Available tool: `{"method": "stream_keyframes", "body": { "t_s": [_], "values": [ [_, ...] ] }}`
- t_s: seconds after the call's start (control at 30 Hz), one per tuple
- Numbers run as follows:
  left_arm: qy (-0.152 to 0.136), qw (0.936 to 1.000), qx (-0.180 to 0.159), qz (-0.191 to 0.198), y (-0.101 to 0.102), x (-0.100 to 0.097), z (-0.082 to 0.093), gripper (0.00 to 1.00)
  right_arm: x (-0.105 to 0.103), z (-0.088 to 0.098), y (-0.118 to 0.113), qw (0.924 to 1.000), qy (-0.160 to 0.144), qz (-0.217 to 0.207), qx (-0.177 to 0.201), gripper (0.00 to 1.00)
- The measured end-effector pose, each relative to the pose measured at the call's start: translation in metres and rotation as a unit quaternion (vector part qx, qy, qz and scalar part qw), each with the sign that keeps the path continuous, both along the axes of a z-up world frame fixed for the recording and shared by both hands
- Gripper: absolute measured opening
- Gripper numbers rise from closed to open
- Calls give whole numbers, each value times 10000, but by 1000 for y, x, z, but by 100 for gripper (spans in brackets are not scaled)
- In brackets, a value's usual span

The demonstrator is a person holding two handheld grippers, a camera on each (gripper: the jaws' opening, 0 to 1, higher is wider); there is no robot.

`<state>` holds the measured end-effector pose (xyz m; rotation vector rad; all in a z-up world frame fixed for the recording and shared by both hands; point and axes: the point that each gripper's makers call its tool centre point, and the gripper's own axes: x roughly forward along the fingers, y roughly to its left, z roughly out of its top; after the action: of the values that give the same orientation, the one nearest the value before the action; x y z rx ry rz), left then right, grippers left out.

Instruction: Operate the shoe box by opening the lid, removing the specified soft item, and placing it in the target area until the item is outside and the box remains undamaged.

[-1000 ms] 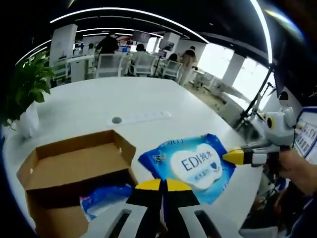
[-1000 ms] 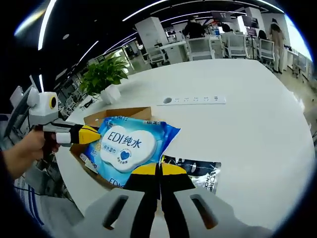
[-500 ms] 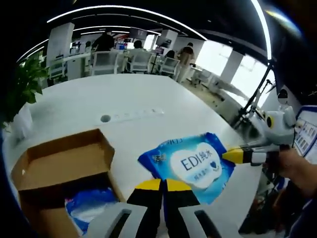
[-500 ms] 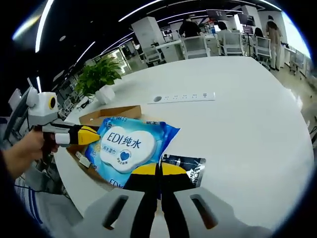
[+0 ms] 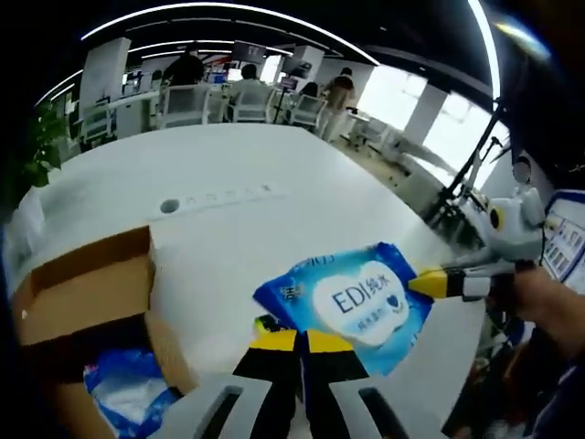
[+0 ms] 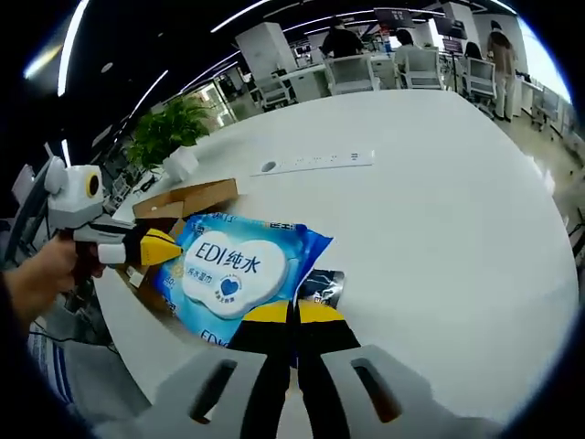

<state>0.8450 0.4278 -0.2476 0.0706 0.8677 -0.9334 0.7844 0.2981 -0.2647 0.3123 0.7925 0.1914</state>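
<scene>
Open-plan office with ceiling light strips; work surface is a large white table (image 5: 274, 201) with a built-in socket strip (image 6: 311, 161). The blue wipes pack (image 5: 352, 297) is out of the box and held in the air above the table, gripped at two edges. The left gripper (image 5: 299, 341) has its yellow-tipped jaws pressed together on the pack's near edge. The right gripper (image 6: 292, 314) likewise has its jaws closed on the pack's opposite edge; in the left gripper view it enters from the right, held by a hand (image 5: 548, 306). The cardboard shoe box (image 5: 78, 293) stands open on the table, to the left in the left gripper view, with another blue soft pack (image 5: 123, 393) inside. A dark packet (image 6: 322, 285) lies on the table beside the held pack. A potted plant (image 6: 169, 133) stands at the table edge. Chairs and people occupy the background.
</scene>
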Motion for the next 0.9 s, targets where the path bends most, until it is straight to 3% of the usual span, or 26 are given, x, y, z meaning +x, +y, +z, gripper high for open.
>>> {"method": "stream_keyframes", "body": {
  "t_s": [0.63, 0.9],
  "values": [
    [220, 9987, 440, -90, 1, -5, -51, 0, 2, -54, 0, 9989, 419, 155, 110, 0],
    [240, 9985, 489, -92, 2, -3, -61, 0, 8, -53, -3, 9991, 366, 146, 132, 0]
  ]
}}
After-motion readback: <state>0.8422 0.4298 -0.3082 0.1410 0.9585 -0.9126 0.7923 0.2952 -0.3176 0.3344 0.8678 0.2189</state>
